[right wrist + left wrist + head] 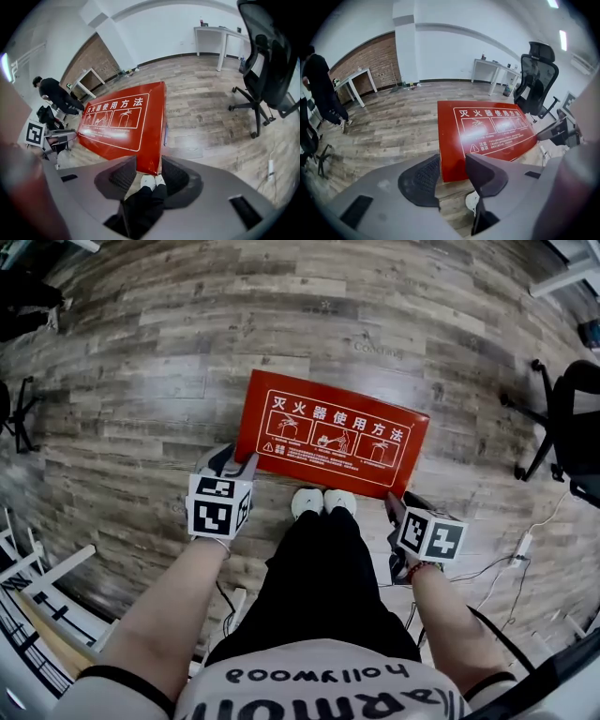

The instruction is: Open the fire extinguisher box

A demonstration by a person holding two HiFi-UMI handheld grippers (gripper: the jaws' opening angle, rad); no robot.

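Observation:
A red fire extinguisher box (330, 432) stands on the wood floor just beyond my shoes, its lid printed with white instruction pictures. My left gripper (234, 463) is at the lid's near left corner. In the left gripper view that red corner (452, 159) fills the gap between the jaws (450, 174), with a pad against each side. My right gripper (395, 505) is at the near right corner. There too the corner (150, 157) sits tight between the jaws (149, 167). A small blue fitting (165, 136) shows on the box's right side.
A black office chair (567, 432) stands to the right, and a cable with a white plug (523, 545) lies on the floor near my right arm. White desks (494, 68) line the far wall. A person in black (321, 89) stands by a brick wall.

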